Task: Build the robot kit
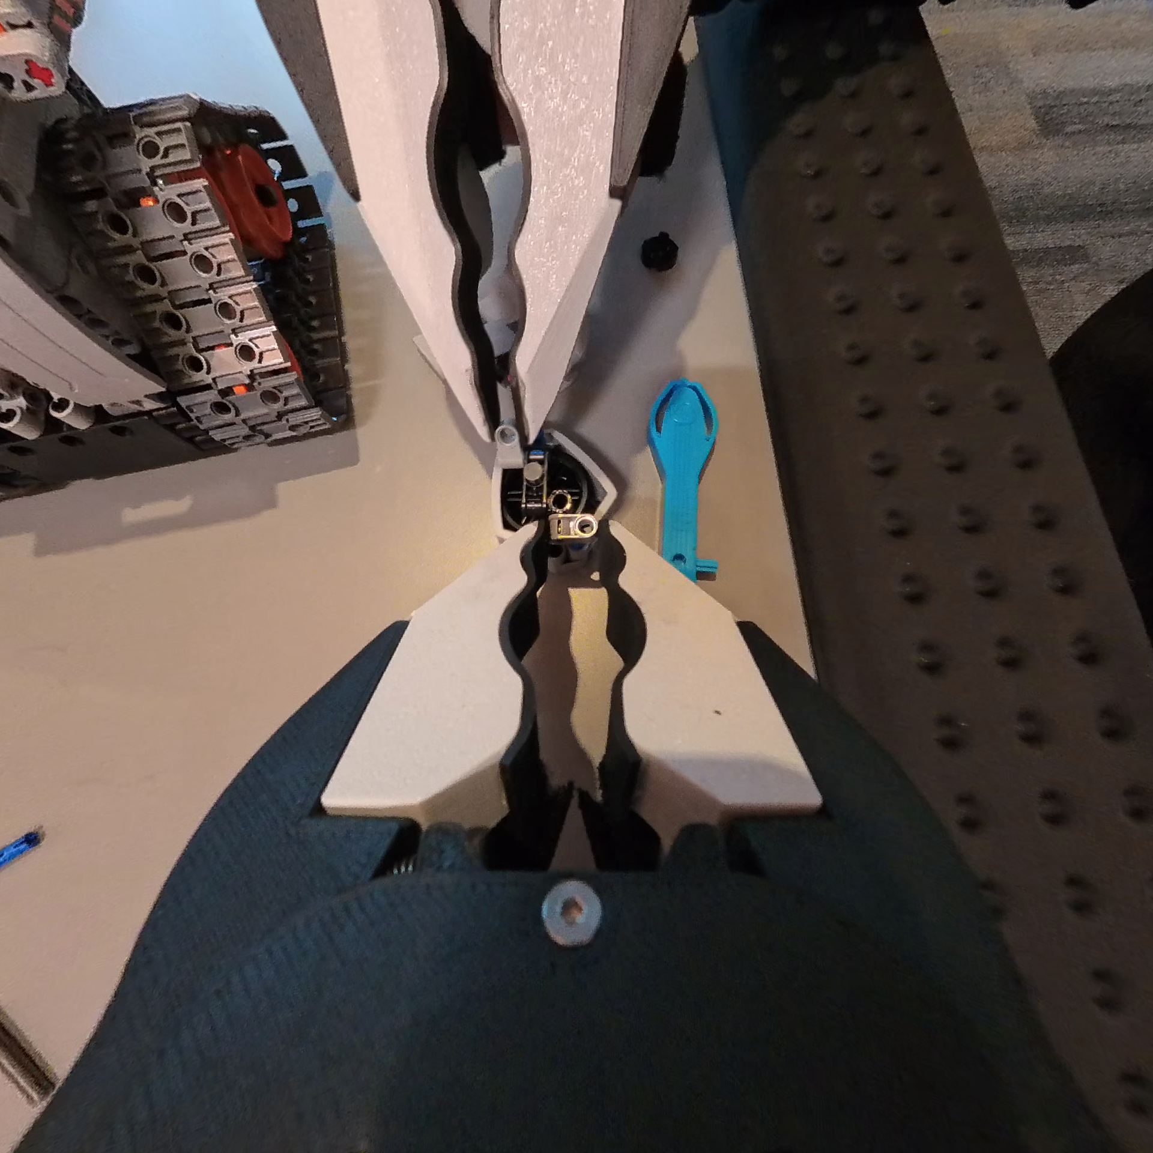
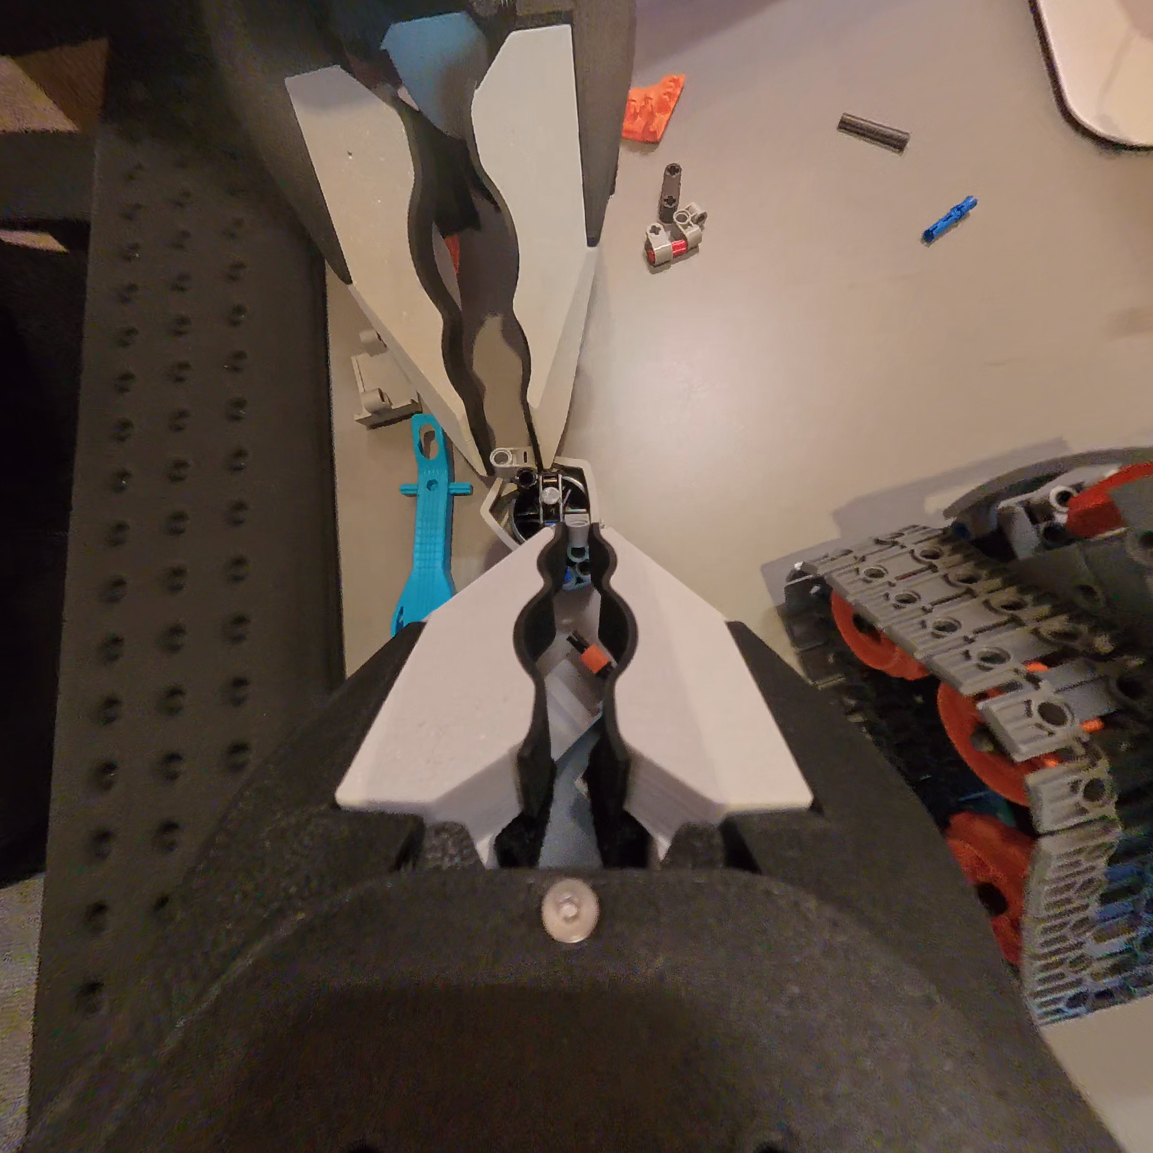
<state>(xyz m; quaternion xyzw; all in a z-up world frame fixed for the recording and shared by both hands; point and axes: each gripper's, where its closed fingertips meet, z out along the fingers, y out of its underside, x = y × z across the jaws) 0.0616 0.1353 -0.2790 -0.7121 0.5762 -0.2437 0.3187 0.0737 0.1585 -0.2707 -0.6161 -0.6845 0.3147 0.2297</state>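
Observation:
My two grippers meet tip to tip over a beige table [image 1: 187, 655]. Between them is a small toy-brick assembly [image 1: 549, 486]: black parts in a white curved shell, with grey ringed connectors. My left gripper [image 1: 571, 541] is shut on its near grey connector [image 1: 573, 527], which has a blue pin behind it. My right gripper [image 1: 516, 430] comes from the top and is shut on the far end. In the right wrist view, my right gripper [image 2: 577, 533] clamps a grey connector on the assembly [image 2: 549, 493], and the left gripper [image 2: 521, 458] faces it.
A tracked toy vehicle [image 1: 187, 268] [image 2: 967, 655] with grey treads and red wheels stands close by. A light-blue plastic tool [image 1: 683, 474] [image 2: 427, 530] lies beside a black dimpled mat [image 1: 936, 437] [image 2: 175, 499]. Loose parts lie around: blue pin [image 2: 948, 218], orange piece [image 2: 655, 109], black tube [image 2: 872, 131], grey cluster [image 2: 674, 231]. Left and right tips are no more than a few centimetres apart.

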